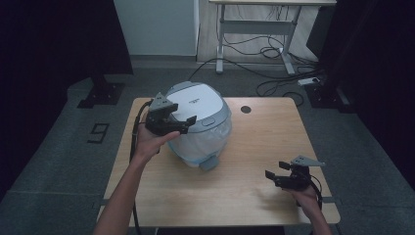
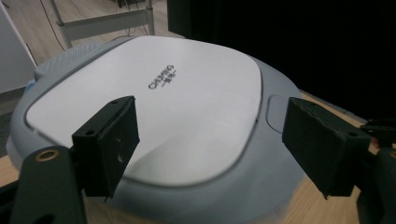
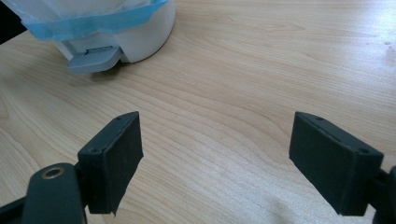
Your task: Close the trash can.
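A small round bin [image 1: 199, 127] with a grey rim and a flat white lid [image 2: 154, 107] stands at the back left of the wooden table [image 1: 254, 147]. A plastic liner with a blue band [image 3: 93, 23] hangs over its sides, and a grey foot pedal [image 3: 93, 59] sticks out at its base. My left gripper [image 1: 182, 113] hovers open just over the lid's left edge, jaws wide apart with nothing between them. My right gripper [image 1: 276, 172] is open too, low over the bare table near the front right corner, pointing left toward the bin.
A round cable hole [image 1: 245, 109] sits in the table near its back edge. Beyond the table stand a desk frame [image 1: 254, 29] and loose cables [image 1: 274, 85] on the floor. Dark curtains hang on both sides.
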{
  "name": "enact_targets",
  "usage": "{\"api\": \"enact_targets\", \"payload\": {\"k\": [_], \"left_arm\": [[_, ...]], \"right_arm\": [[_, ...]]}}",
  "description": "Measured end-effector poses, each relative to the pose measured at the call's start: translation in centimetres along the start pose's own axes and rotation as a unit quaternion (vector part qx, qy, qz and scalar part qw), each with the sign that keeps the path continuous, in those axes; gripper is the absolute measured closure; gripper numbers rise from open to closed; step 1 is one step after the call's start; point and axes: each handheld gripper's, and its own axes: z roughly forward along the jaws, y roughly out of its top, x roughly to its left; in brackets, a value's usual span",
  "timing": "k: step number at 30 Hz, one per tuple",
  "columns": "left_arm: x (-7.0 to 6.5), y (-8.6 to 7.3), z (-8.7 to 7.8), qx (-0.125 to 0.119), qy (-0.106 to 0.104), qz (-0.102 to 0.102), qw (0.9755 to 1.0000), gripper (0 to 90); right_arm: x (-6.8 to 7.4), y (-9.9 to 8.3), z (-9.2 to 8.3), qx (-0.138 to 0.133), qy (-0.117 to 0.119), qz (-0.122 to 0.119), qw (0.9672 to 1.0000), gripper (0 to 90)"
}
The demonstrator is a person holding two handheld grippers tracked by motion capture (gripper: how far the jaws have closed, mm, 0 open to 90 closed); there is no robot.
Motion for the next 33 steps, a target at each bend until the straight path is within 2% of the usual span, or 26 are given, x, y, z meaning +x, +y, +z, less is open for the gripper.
{"api": "enact_targets", "payload": {"k": [5,11,16,20,26,33], "left_arm": [[-0.6,-1.9,-1.7,-0.003,0.003,0.003,1.0,17.4],[-0.8,-4.3,-3.4,-0.007,0.01,-0.011,0.9999,15.3],[-0.9,-6.7,-4.2,-0.006,0.01,-0.023,0.9997,15.3],[-0.8,-8.9,-4.0,0.0,0.017,-0.032,0.9994,15.3],[-0.8,-12.7,-2.4,0.038,0.035,-0.034,0.9981,15.2],[-0.2,-15.5,-1.0,0.065,0.052,-0.049,0.9953,15.2]], "right_arm": [[0.0,0.1,0.1,-0.002,0.004,0.002,1.0,16.9],[0.1,0.3,0.0,-0.007,0.008,0.0,0.9999,17.0],[0.0,0.3,0.0,-0.008,0.007,0.001,0.9999,17.0],[0.1,0.3,0.1,-0.005,0.006,0.0,1.0,16.9],[0.2,0.1,0.4,0.001,0.005,-0.002,1.0,16.9],[0.3,0.0,0.5,0.004,0.005,-0.007,1.0,16.9]]}}
